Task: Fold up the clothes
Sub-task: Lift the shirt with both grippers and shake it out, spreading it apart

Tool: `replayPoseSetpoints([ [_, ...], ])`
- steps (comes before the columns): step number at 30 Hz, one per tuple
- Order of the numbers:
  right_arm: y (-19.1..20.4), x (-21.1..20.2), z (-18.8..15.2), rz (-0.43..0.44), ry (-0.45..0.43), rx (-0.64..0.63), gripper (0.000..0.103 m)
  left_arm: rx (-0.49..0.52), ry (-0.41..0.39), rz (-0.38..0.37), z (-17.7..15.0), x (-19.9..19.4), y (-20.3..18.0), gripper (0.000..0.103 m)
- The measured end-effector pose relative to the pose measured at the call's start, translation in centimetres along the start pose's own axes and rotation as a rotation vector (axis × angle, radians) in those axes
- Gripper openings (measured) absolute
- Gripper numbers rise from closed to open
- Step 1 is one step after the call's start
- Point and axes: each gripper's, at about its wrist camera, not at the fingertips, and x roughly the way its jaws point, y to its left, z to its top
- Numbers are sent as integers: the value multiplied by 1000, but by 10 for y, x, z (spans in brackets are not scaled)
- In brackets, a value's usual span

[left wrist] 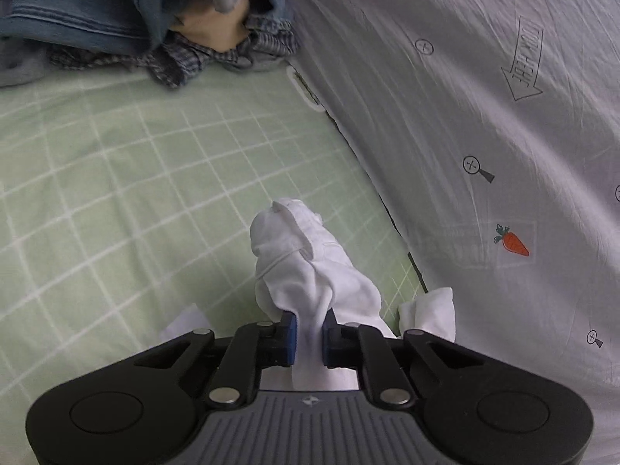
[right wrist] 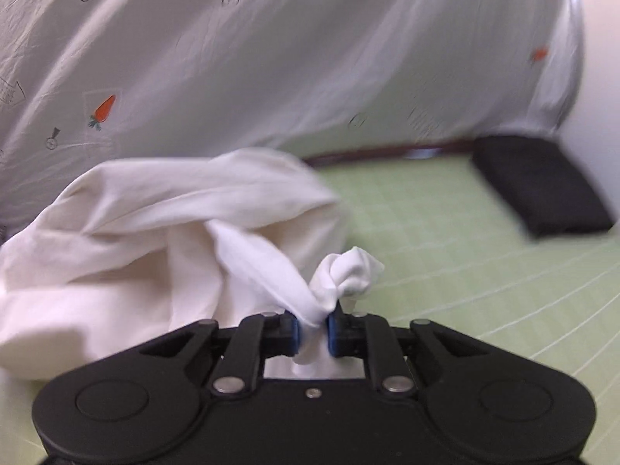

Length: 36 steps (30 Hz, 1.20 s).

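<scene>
Garment (left wrist: 310, 263) between both jaws (pinched)

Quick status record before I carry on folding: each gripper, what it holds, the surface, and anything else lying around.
left gripper: jaws shut on white garment
right gripper: jaws shut on the same white garment, bunched at the pads
surface: green checked sheet
beside it: pale quilt with carrot print
unfolded pile: denim and plaid clothes, far end
other: dark folded item on the sheet

The left gripper (left wrist: 309, 339) and the right gripper (right wrist: 312, 335) both point downward, jaws clamped on white cloth (left wrist: 310, 267).
</scene>
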Motion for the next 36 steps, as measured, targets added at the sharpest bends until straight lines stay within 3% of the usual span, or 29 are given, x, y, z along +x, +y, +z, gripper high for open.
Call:
replayPoseSetpoints([
  [9,-75,-57,54,-225,-270,-74,13,158,-167,65,-15,-84,-2,12],
  [13,-95,-37,49,-235,-189,-33,14,101,-147,106,-21,-79,15,12],
  [19,-98,3,3,-247,0,-1,15,39,-134,134,-33,-76,37,13],
  [21,-106,5,-3,-247,14,53,14,26,-135,130,-31,-78,38,13],
  [27,-128,5,15,-233,-50,125,14,146,-142,159,-16,-67,16,12],
  [31,-110,17,32,-225,-68,27,14,124,-162,141,-5,-60,8,12],
  [33,-98,26,33,-189,-35,-12,14,133,-168,147,-4,-57,5,12],
  [36,-81,39,20,-56,42,-20,14,136,-155,152,-9,-55,11,12],
])
